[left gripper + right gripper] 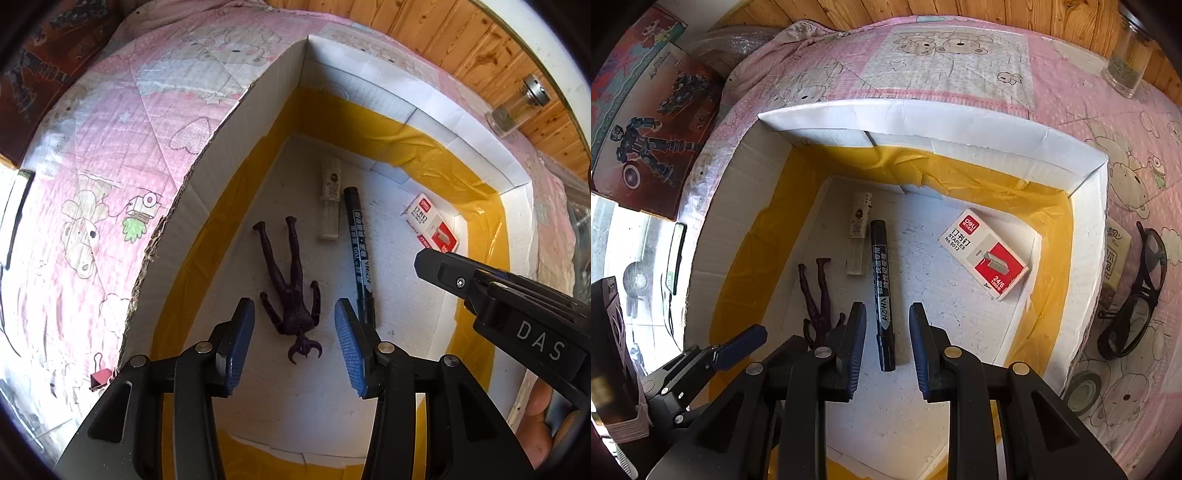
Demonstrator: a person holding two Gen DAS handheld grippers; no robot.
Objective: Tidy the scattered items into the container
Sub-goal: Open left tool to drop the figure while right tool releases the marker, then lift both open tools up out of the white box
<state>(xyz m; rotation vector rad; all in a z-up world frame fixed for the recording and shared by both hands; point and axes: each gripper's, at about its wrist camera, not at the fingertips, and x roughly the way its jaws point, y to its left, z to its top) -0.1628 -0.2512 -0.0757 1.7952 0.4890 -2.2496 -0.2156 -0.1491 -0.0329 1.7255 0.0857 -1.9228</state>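
My left tool (294, 332) hangs wide open and empty over the purple figure (291, 284), which lies flat on the box floor by the left wall. My right tool (887, 347) is open too, straddling the black marker (881, 291) without holding it. The white cardboard box (923, 118) sits on the pink bed cover (945, 55); a staples box (986, 253) lies near its right wall, so these are already tidied. Sunglasses (1137, 295) and a red binder clip (99, 378) lie outside on the bed, likely my next picks

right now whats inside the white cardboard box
The white cardboard box holds a purple toy figure, black marker pen, white tube and red-white staples box. Gripper arms cover the near floor.
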